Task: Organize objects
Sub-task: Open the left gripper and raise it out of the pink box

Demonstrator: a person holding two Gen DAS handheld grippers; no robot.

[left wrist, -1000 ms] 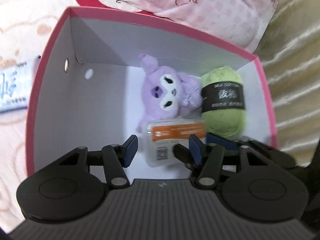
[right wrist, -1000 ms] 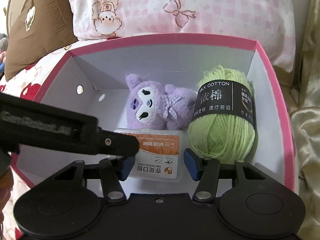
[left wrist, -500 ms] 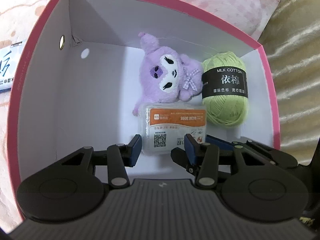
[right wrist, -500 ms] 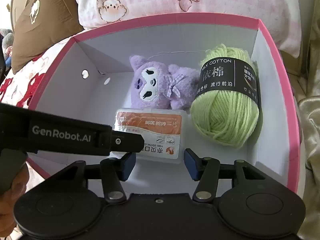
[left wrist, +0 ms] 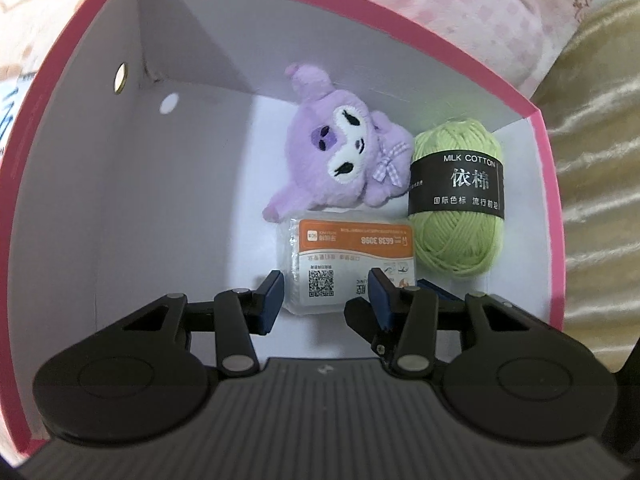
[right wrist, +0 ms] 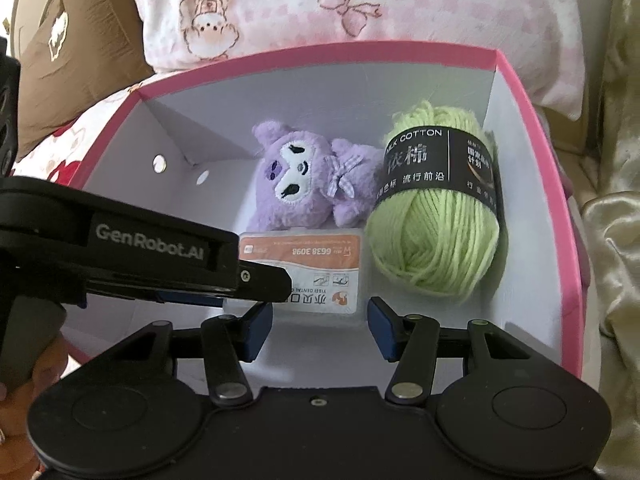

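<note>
The pink-rimmed box (left wrist: pixel 546 184) with white inner walls filled most of both views, sitting on pink patterned bedding (right wrist: pixel 360 4), with a brown cushion (right wrist: pixel 68 52) at ten o'clock in the right wrist view. Inside, the ball of green yarn (left wrist: pixel 456 240) with its black "MILK COTTON" band lay toward three o'clock, touching the purple plush toy (left wrist: pixel 340 164) at twelve o'clock of the box floor. The clear plastic case with an orange label (left wrist: pixel 352 256) lay just below the plush, beside the yarn.

The left claw (left wrist: pixel 326 294) hovered at six o'clock with its jaws parted, the near end of the case between them; the pads seemed just clear of its sides, though the fisheye made that hard to judge. The right claw (right wrist: pixel 320 328) stood released and empty, just short of the case.
</note>
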